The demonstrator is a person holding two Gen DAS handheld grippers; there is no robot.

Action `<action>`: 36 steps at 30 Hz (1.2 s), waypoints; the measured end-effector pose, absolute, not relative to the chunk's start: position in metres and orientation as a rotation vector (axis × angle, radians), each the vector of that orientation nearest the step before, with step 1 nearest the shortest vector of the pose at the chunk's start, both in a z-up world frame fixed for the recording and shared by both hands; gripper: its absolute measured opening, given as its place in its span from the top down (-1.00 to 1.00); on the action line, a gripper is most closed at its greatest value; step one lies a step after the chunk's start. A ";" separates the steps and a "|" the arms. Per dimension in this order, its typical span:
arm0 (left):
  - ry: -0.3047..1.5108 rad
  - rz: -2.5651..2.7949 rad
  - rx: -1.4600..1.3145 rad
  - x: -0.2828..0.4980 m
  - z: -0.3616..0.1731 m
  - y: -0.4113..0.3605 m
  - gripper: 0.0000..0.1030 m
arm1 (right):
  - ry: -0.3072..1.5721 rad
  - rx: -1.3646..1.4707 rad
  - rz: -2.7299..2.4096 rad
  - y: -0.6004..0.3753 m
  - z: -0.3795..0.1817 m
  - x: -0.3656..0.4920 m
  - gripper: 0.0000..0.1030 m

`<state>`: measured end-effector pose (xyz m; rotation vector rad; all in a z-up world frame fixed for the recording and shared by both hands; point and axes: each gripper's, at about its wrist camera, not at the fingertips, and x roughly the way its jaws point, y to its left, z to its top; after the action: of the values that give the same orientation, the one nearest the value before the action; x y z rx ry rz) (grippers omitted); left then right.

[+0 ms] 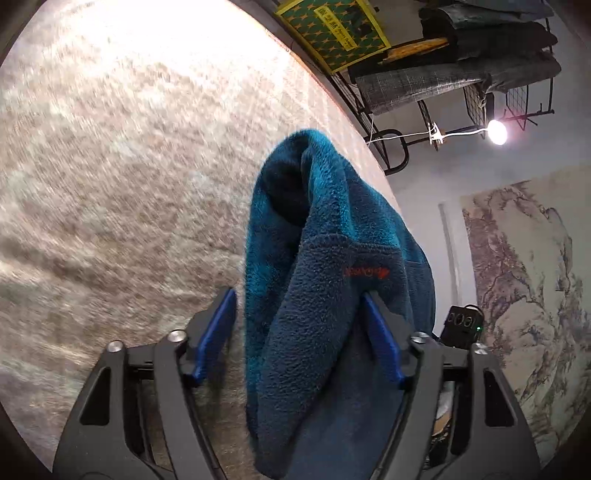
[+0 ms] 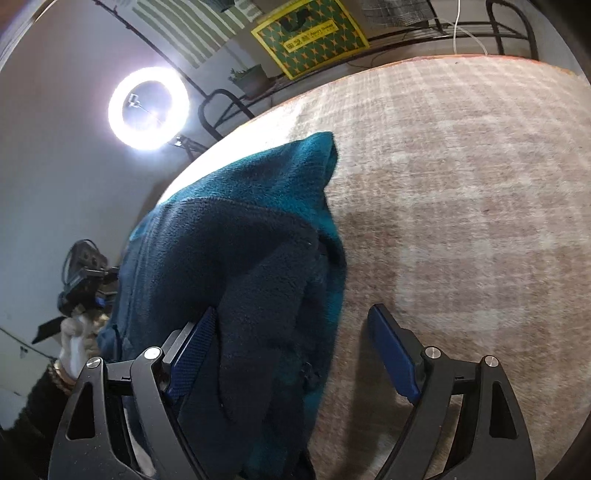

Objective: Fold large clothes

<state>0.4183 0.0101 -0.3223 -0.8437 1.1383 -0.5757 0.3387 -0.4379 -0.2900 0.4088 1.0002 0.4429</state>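
Observation:
A teal and navy fleece garment with a small red logo hangs over my left gripper, draped between its blue pads; the jaws stand wide apart, not pinching it. In the right wrist view the same fleece lies bunched over the left pad of my right gripper, whose jaws are also wide apart. The fleece hangs above a beige plaid cloth-covered table. The other gripper and the hand holding it show at the left of the right wrist view.
A ring light glows beyond the table's far edge. A green and yellow box, a black wire rack with folded clothes and a small lamp stand behind the table. A landscape wall hanging is at the right.

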 end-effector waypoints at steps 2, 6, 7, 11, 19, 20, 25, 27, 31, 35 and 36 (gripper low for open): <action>1.139 -0.577 -0.838 0.417 -0.323 0.006 -0.10 | 0.999 0.448 0.475 -0.437 -0.291 0.340 -0.60; 1.103 -0.535 -0.709 0.412 -0.303 -0.008 0.19 | 1.017 0.501 0.516 -0.428 -0.293 0.341 -0.24; 1.095 -0.520 -0.670 0.410 -0.297 -0.013 0.26 | 1.018 0.500 0.522 -0.426 -0.292 0.340 -0.04; 1.048 -0.469 -0.520 0.397 -0.276 -0.031 0.41 | 0.997 0.431 0.506 -0.417 -0.278 0.336 0.43; 0.924 -0.453 -0.304 0.355 -0.222 -0.070 0.57 | 0.913 0.265 0.483 -0.398 -0.233 0.309 0.63; 0.909 -0.461 -0.277 0.348 -0.214 -0.078 0.58 | 0.899 0.238 0.487 -0.396 -0.226 0.303 0.64; 0.894 -0.509 -0.214 0.326 -0.200 -0.117 0.61 | 0.844 0.147 0.460 -0.404 -0.197 0.277 0.66; 0.882 -0.539 -0.176 0.317 -0.194 -0.138 0.61 | 0.817 0.137 0.437 -0.417 -0.186 0.265 0.66; 0.851 -0.607 -0.126 0.305 -0.181 -0.179 0.62 | 0.768 0.123 0.390 -0.444 -0.171 0.245 0.67; 0.844 -0.673 -0.111 0.302 -0.173 -0.221 0.63 | 0.739 0.152 0.321 -0.475 -0.162 0.238 0.67; 0.841 -0.689 -0.102 0.303 -0.171 -0.234 0.63 | 0.736 0.161 0.308 -0.481 -0.161 0.237 0.67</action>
<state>0.3028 -0.2343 -0.1712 -0.1022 0.8413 -0.6894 0.2369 -0.4814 -0.1614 0.1614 0.7364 0.3077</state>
